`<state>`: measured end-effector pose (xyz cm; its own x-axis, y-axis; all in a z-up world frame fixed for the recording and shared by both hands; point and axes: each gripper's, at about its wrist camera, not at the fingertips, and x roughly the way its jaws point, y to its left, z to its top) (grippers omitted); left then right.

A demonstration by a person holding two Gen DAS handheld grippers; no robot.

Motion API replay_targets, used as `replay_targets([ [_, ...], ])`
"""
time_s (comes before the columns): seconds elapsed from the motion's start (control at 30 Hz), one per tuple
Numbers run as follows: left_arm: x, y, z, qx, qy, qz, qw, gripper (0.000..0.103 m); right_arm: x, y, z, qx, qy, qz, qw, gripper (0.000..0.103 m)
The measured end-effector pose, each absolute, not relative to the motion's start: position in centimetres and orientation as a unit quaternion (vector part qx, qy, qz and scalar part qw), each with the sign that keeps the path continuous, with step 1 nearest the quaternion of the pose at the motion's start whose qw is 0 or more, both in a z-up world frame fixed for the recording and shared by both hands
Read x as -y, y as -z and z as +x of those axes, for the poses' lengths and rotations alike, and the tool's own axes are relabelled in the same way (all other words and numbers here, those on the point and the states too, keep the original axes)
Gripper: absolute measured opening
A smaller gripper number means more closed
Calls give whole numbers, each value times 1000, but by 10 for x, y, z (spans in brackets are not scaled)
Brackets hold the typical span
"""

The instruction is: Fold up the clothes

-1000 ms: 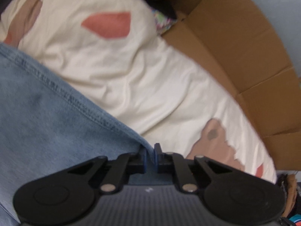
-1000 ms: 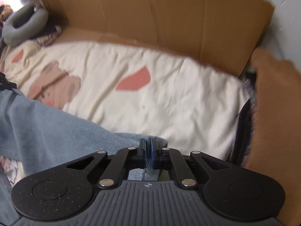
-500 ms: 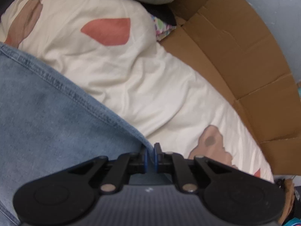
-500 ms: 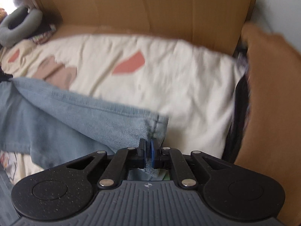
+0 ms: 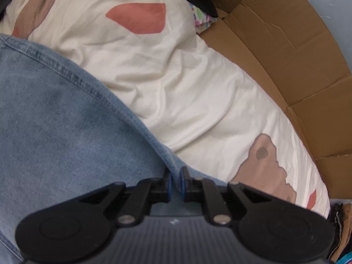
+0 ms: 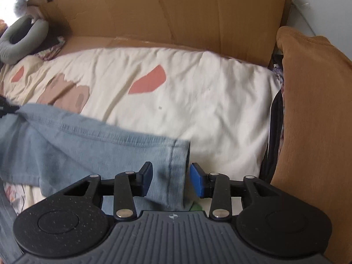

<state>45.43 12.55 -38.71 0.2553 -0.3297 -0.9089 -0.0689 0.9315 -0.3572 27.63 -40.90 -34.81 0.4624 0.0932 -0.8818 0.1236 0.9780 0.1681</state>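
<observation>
Light blue jeans (image 5: 57, 136) lie across a cream duvet (image 5: 187, 83) printed with brown and coral shapes. My left gripper (image 5: 175, 180) is shut on a fold of the denim at its edge. In the right wrist view the hemmed leg end of the jeans (image 6: 173, 160) rests on the duvet (image 6: 198, 92) between my blue pads. The jaws of my right gripper (image 6: 171, 181) are opening, and the pads stand clear of the cloth on both sides.
Brown cardboard (image 6: 167, 11) stands along the far side of the bed (image 5: 286, 44). An ochre cushion (image 6: 314, 110) sits at the right with dark cloth beside it. A grey neck pillow (image 6: 19, 41) lies at the far left.
My right gripper let go of the jeans' hem and its jaws spread apart; the leg end now lies flat on the duvet. The left gripper keeps its hold.
</observation>
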Motion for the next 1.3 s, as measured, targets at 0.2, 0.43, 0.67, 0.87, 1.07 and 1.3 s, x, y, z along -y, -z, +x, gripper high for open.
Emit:
replay_targets([
  [0.2,-125,388,455,-604,85,-167,775,9,423,368,293,-522,16,172,835,44],
  [0.43,-124,388,454,-602,88,-159,778,9,435,382,306,-524,16,241,817,43],
  [0.67,-123,390,454,-600,87,-161,779,9,446,386,314,-521,12,276,807,34],
  [0.87,-120,389,455,-596,87,-160,782,8,449,394,314,-502,28,285,816,16],
  [1.07,-113,376,466,-576,97,-157,796,7,439,379,312,-462,35,243,852,11],
  [1.3,-104,384,477,-578,86,-160,795,8,432,363,331,-418,54,192,886,9],
])
